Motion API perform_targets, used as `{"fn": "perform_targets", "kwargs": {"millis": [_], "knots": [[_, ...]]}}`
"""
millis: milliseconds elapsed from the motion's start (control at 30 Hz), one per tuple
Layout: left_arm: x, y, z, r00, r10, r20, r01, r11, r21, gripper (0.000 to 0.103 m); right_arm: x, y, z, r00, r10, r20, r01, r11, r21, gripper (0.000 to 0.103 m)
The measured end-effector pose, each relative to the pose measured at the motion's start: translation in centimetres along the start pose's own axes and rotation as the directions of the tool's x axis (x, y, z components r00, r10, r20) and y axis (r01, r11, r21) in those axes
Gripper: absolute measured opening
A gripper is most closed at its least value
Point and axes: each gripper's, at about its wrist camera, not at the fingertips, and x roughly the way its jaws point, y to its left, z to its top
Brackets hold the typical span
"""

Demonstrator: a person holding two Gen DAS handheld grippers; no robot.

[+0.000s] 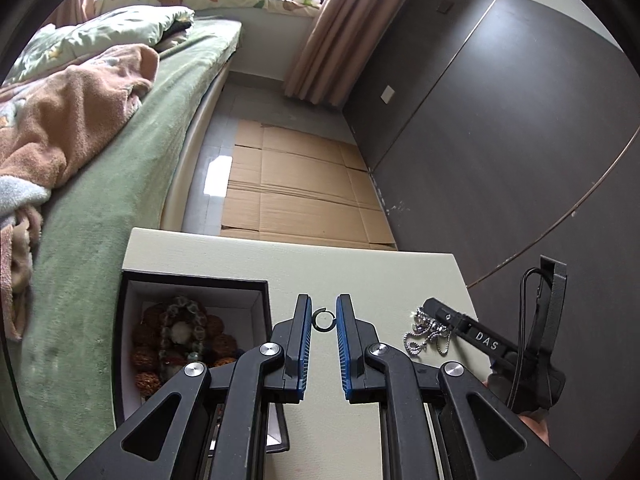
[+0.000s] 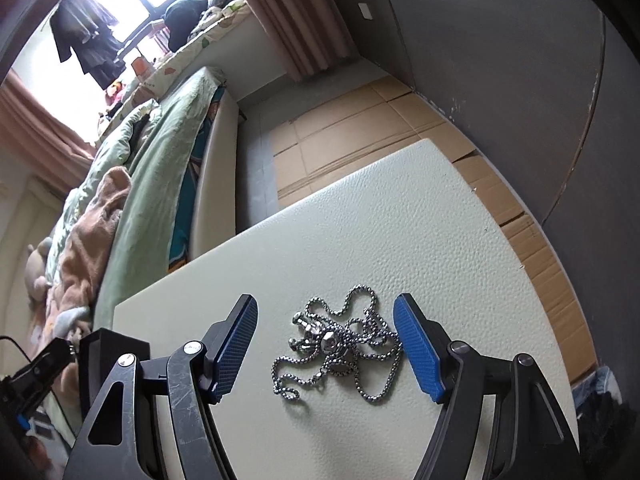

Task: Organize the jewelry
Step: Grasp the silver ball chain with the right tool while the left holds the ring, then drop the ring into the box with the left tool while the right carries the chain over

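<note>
A small silver ring [image 1: 323, 319] lies on the pale green table top [image 1: 360, 276], right between the tips of my left gripper [image 1: 324, 316], which is open with its blue pads either side of the ring, not touching it. A tangled silver chain necklace [image 2: 340, 344] lies on the table [image 2: 400, 220] between the wide-open fingers of my right gripper [image 2: 326, 320]; it also shows in the left wrist view [image 1: 428, 332]. An open black jewelry box [image 1: 192, 292] at the left holds beaded bracelets [image 1: 180, 340].
A bed with green sheet [image 1: 120, 200] and blankets lies left of the table. Flattened cardboard [image 1: 300, 184] covers the floor beyond the table's far edge. A dark wall [image 1: 500, 120] stands at the right. The right gripper's body [image 1: 480, 340] shows beside the necklace.
</note>
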Motion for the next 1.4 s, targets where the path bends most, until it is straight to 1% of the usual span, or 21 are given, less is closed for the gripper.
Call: {"fn": "perform_targets", "kwargs": {"millis": [67, 100, 167, 200, 267, 300, 333, 367, 433, 533, 600, 667, 767, 933, 1033, 1100, 1167, 1200, 1233, 1300, 1400], "knots": [[-0.2, 0.2, 0.0, 1.0, -0.002, 0.001, 0.002, 1.0, -0.007, 0.013, 0.2, 0.8, -0.4, 1.0, 0.013, -0.022, -0.014, 0.999, -0.028, 0.071], [-0.3, 0.2, 0.0, 1.0, -0.003, 0.002, 0.003, 1.0, -0.009, 0.013, 0.3, 1.4, -0.7, 0.999, -0.001, -0.033, -0.001, 0.998, -0.063, 0.071], [-0.6, 0.3, 0.0, 1.0, -0.004, 0.005, 0.004, 1.0, -0.011, 0.013, 0.6, 2.8, -1.3, 0.997, -0.065, -0.043, 0.058, 0.987, -0.152, 0.07], [-0.7, 0.3, 0.0, 1.0, -0.005, 0.006, 0.005, 1.0, -0.01, 0.013, 0.8, 3.6, -1.6, 0.993, -0.108, -0.04, 0.098, 0.974, -0.203, 0.068], [-0.9, 0.5, 0.0, 1.0, -0.003, 0.009, 0.003, 1.0, -0.012, 0.013, 1.0, 4.6, -2.2, 0.982, -0.184, -0.032, 0.168, 0.948, -0.271, 0.057], [-1.0, 0.6, 0.0, 1.0, -0.002, 0.009, 0.002, 1.0, -0.015, 0.013, 0.9, 4.8, -2.3, 0.979, -0.199, -0.035, 0.182, 0.943, -0.28, 0.053], [-1.1, 0.7, 0.0, 1.0, 0.0, 0.011, 0.0, 1.0, -0.017, 0.013, 0.7, 4.8, -2.3, 0.978, -0.203, -0.044, 0.184, 0.944, -0.275, 0.039], [-1.2, 0.8, 0.1, 1.0, 0.001, 0.012, -0.001, 1.0, -0.021, 0.013, 0.5, 4.8, -2.4, 0.979, -0.197, -0.059, 0.175, 0.948, -0.268, 0.021], [-1.5, 1.1, 0.1, 1.0, 0.005, 0.016, -0.004, 1.0, -0.027, 0.013, 0.2, 4.5, -2.6, 0.985, -0.132, -0.109, 0.103, 0.965, -0.24, 0.019], [-2.0, 1.4, 0.1, 1.0, 0.008, 0.023, -0.007, 0.999, -0.042, 0.013, -0.2, 4.4, -3.2, 0.986, -0.093, -0.137, 0.061, 0.973, -0.223, 0.019], [-2.5, 1.7, 0.0, 0.999, 0.012, 0.033, -0.01, 0.999, -0.054, 0.013, -0.2, 4.0, -3.6, 0.986, -0.028, -0.166, -0.001, 0.985, -0.172, 0.019], [-3.1, 2.1, -0.2, 0.999, 0.017, 0.043, -0.014, 0.998, -0.066, 0.013, -0.5, 3.7, -3.7, 0.984, 0.029, -0.177, -0.052, 0.99, -0.128, 0.019], [-3.9, 2.8, -0.4, 0.998, 0.027, 0.053, -0.023, 0.996, -0.083, 0.013, -1.6, 3.7, -4.0, 0.982, 0.092, -0.165, -0.108, 0.99, -0.091, 0.018], [-4.3, 3.7, -0.8, 0.998, 0.032, 0.045, -0.027, 0.994, -0.106, 0.013, -3.0, 4.7, -4.4, 0.981, 0.143, -0.134, -0.155, 0.985, -0.082, 0.018], [-4.4, 4.2, -0.8, 0.999, 0.022, 0.045, -0.016, 0.992, -0.126, 0.013, -4.0, 5.5, -4.5, 0.979, 0.172, -0.11, -0.182, 0.98, -0.086, 0.018], [-4.3, 4.5, -0.8, 0.999, 0.007, 0.032, -0.003, 0.99, -0.138, 0.014, -4.6, 6.2, -4.5, 0.976, 0.195, -0.093, -0.204, 0.975, -0.09, 0.018], [-4.1, 4.9, -0.9, 1.0, 0.008, 0.004, -0.007, 0.988, -0.157, 0.02, -5.3, 6.8, -4.7, 0.974, 0.215, -0.079, -0.222, 0.971, -0.093, 0.018], [-4.0, 5.1, -0.9, 1.0, 0.013, -0.008, -0.014, 0.985, -0.169, 0.038, -5.6, 7.0, -4.8, 0.972, 0.223, -0.071, -0.229, 0.969, -0.095, 0.018], [-4.1, 5.5, -1.0, 1.0, 0.015, -0.008, -0.016, 0.983, -0.184, 0.066, -5.9, 7.3, -4.9, 0.971, 0.23, -0.065, -0.235, 0.967, -0.098, 0.018], [-4.7, 6.0, -1.2, 1.0, 0.022, 0.016, -0.019, 0.977, -0.211, 0.091, -6.6, 7.7, -5.1, 0.968, 0.246, -0.051, -0.251, 0.963, -0.103, 0.018], [-6.0, 6.5, -1.2, 0.998, 0.03, 0.056, -0.016, 0.973, -0.231, 0.091, -7.8, 8.6, -5.3, 0.962, 0.271, -0.025, -0.272, 0.955, -0.121, 0.018]]}}
